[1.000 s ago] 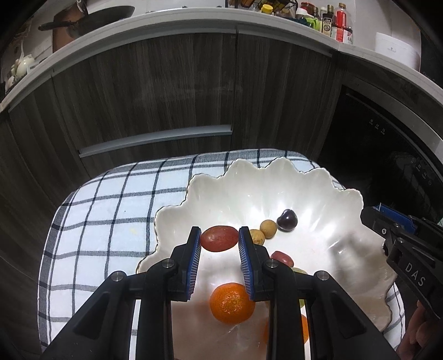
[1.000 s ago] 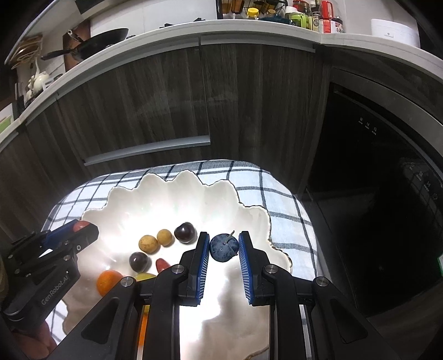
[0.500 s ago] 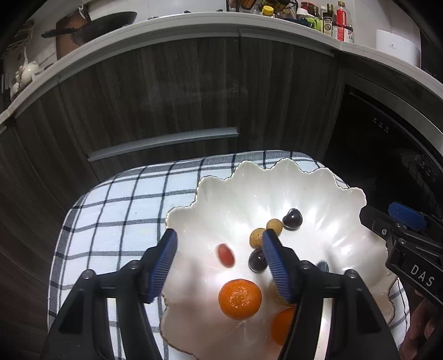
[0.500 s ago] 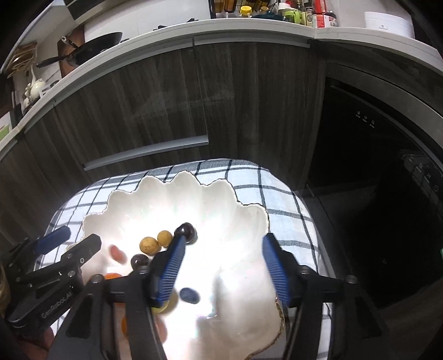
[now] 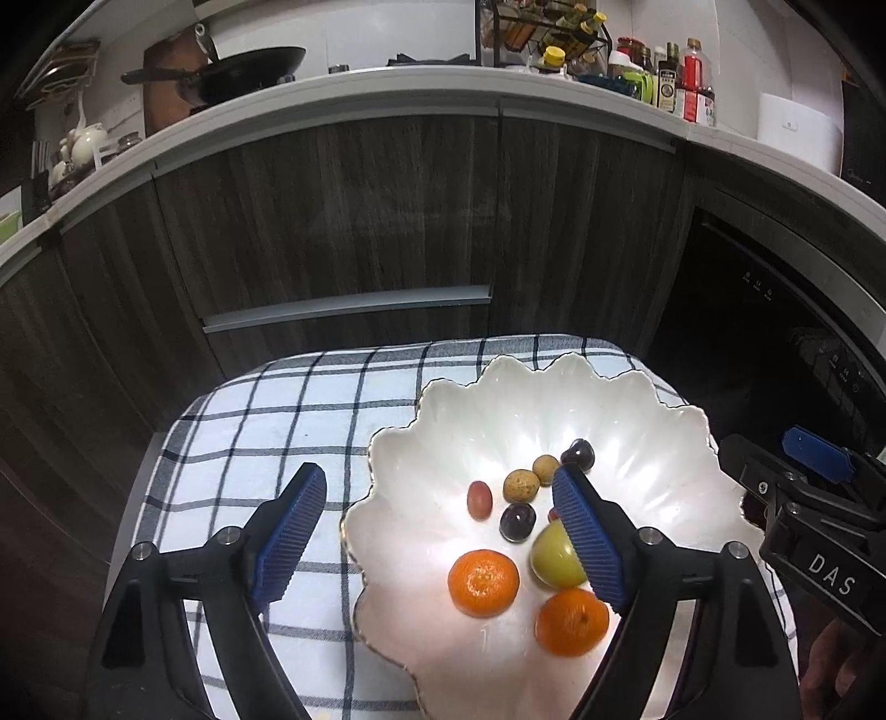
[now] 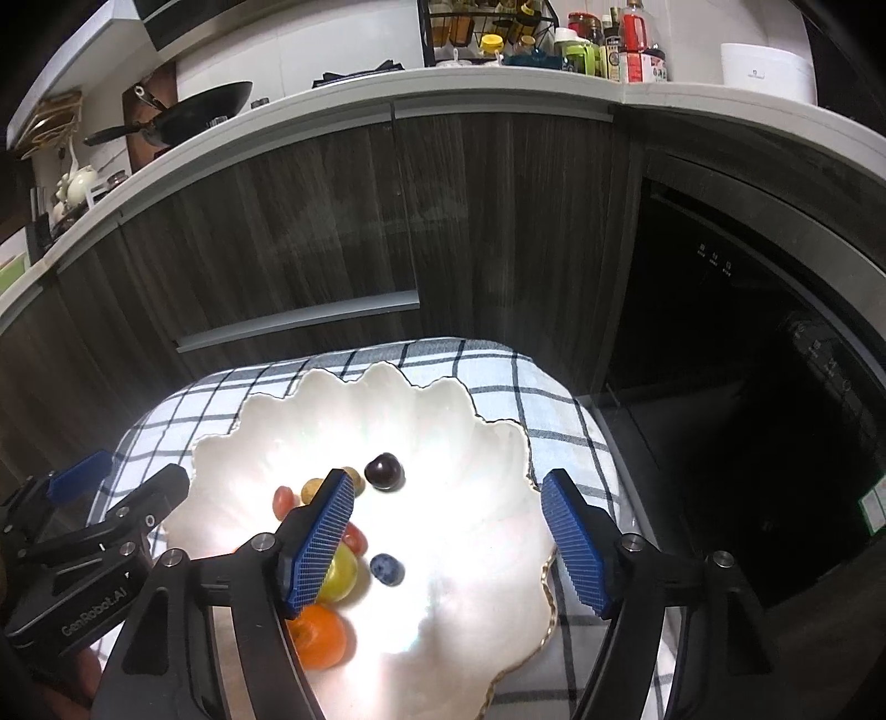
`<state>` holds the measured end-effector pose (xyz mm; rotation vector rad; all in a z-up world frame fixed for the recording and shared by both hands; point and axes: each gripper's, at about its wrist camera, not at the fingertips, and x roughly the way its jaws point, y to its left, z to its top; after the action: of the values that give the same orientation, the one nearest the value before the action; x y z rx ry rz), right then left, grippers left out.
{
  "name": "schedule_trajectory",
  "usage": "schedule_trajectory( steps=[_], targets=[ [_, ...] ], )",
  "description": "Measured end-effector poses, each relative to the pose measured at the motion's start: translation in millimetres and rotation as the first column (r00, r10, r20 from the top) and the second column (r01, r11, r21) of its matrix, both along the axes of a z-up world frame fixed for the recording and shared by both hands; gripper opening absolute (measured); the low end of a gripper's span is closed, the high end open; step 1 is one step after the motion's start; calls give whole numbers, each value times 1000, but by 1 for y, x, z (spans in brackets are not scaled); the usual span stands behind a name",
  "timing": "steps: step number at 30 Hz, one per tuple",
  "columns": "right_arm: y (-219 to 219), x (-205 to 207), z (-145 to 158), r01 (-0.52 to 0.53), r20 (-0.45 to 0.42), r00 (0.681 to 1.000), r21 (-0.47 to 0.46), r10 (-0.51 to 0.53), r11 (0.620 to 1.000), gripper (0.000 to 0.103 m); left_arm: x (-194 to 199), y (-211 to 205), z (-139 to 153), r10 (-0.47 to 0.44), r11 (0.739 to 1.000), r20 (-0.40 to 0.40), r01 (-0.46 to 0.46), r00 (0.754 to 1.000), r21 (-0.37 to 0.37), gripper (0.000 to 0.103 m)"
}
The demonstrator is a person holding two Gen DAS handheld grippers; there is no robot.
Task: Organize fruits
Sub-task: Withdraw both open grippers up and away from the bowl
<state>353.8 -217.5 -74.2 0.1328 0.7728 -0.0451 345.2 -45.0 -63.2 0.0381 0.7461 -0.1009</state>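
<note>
**Both grippers wide over a shell-edged bowl of fruit**

The left gripper (image 5: pixel 440 545) hangs above the near left rim of the white scalloped bowl (image 5: pixel 653 410), its blue ribbed pads spread and still opening, with nothing pinched between them. One pad sits over the checked cloth (image 5: pixel 266 421), the other over the bowl's middle. In the lower centre of the left wrist view lie two mandarins (image 5: pixel 483 575), a yellow-green fruit (image 5: pixel 554 556) partly behind the right pad, a dark grape (image 5: pixel 517 521), a small red tomato (image 5: pixel 479 499), two tan round fruits (image 5: pixel 521 484) and a dark cherry (image 5: pixel 577 454), all inside the bowl.

The right gripper (image 6: pixel 448 545) is likewise spread and opening, holding nothing. Below the gap between its pads a blueberry (image 6: pixel 386 569) lies free on the bowl floor, just right of the yellow-green fruit.

Readable writing: "DAS" in pale letters on the right gripper's body at the right edge of the left wrist view, and "GenRobot.AI" on the left gripper's body at the lower left of the right wrist view. The bottles (image 6: pixel 637 47) on the counter at the upper right carry labels too small to read. A black wok (image 5: pixel 243 63) sits on the counter at the upper left, and a white appliance (image 6: pixel 767 69) stands at the upper right; its small mark cannot be made out
</note>
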Motion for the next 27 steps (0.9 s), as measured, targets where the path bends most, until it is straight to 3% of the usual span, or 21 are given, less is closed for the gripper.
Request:
schedule_trajectory(
  steps=[16, 27],
  targets=[
    [10, -56, 31, -13, 44, 999, -22, 14, 1000, 72, -65, 15, 36, 12, 1000, 57, -12, 998, 8, 84],
    [20, -103, 40, -27, 59, 998, -44, 29, 999, 71, -118, 26, 39, 24, 1000, 69, -25, 997, 14, 84]
  ],
)
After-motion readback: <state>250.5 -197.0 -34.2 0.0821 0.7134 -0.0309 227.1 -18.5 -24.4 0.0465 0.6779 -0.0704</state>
